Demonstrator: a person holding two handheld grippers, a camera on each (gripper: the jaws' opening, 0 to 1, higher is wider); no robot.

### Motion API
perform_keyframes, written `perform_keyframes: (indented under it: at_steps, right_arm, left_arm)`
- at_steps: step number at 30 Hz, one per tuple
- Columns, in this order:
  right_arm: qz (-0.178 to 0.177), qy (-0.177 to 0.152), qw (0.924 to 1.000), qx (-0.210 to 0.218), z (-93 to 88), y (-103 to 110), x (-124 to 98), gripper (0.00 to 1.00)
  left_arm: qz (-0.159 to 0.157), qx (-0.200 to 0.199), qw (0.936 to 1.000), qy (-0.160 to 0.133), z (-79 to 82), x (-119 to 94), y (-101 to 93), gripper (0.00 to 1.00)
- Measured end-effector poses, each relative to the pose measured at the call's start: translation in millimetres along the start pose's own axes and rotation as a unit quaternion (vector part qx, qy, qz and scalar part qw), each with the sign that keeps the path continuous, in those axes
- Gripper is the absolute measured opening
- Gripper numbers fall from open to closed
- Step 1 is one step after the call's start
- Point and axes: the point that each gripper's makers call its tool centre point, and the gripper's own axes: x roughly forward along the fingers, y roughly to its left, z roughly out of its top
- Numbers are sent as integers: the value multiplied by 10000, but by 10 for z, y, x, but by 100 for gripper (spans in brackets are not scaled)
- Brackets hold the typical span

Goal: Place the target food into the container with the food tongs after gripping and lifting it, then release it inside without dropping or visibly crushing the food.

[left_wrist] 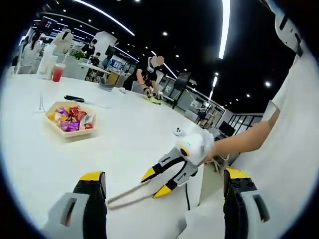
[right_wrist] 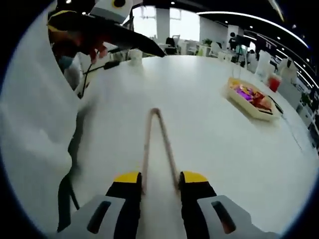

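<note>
Right claw [right_wrist: 160, 181] narrow, clamped on the two arms of one pair of food tongs [right_wrist: 158, 144], joined end pointing away across the tabletop [right_wrist: 209, 129], apparently so that squeezing works the tongs; also seen from the left gripper view [left_wrist: 162, 183]. Left claw [left_wrist: 167, 185] wide, holding nothing, seemingly in reserve. One container [left_wrist: 71, 120] well apart on the tabletop, heaped with wrapped snacks [left_wrist: 70, 117] too small to count; target food not told apart, nothing yet between the tong arms.
</note>
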Motion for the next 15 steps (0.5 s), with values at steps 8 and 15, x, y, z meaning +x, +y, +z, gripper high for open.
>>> perform_keyframes:
  at_steps: [8, 15]
  right_arm:
    - [417, 99, 9976, -535, 105, -87, 84, 32]
    - [932, 188, 9895, -1089, 180, -112, 134, 32]
  left_arm:
    - [-80, 334, 9990, -278, 157, 42, 66, 99]
    - [-61, 1061, 9907, 848, -398, 11, 189, 99]
